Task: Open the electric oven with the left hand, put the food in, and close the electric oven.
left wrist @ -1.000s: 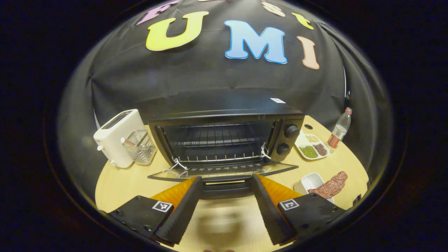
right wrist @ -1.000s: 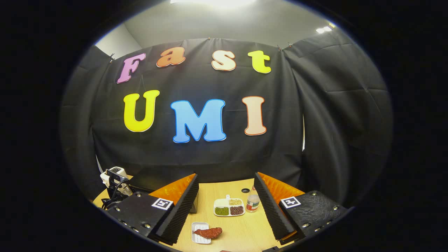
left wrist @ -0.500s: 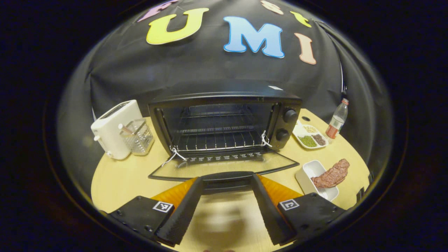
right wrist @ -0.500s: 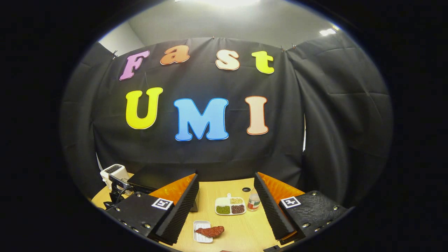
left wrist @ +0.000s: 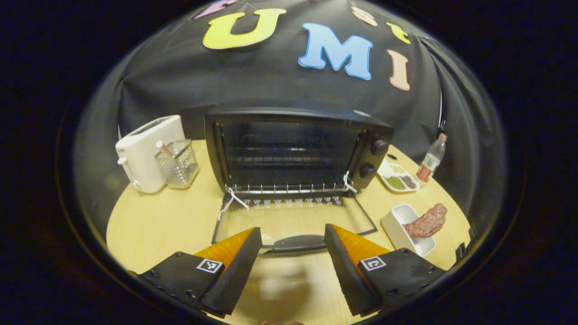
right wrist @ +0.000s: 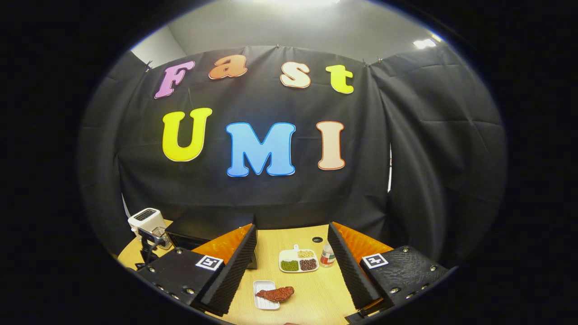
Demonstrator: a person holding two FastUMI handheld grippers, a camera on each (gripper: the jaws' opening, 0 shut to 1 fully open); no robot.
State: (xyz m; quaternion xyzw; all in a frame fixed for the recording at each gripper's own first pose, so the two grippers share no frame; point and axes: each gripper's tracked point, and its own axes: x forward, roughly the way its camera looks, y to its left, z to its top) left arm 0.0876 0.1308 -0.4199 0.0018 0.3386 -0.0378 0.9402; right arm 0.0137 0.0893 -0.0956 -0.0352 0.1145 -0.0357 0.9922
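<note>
Toward the back of the tabletop, the electric oven stands with its glass door folded down flat onto the wood, so the wire rack and the dark cavity are open to the front. The door's handle lies along the door's near edge, directly between the left gripper's two fingers and just beyond their tips; the fingers stand wide apart and hold nothing, and whether they touch the handle cannot be told. Two knobs sit on the oven's right panel.

Right of the open door, near the tabletop's right edge, the food, a reddish-brown piece of meat, rests across a small white tray. Behind it, a white divided dish of beans and a clear bottle with a red label stand closer to the back right edge. Left of the oven, a white toaster and a clear holder sit side by side near the back left edge.

From the right gripper view, the right gripper is held higher, its fingers spread wide with nothing between them. The food on its tray lies low between those fingers, well below them on the tabletop, with the divided dish and bottle farther back.
</note>
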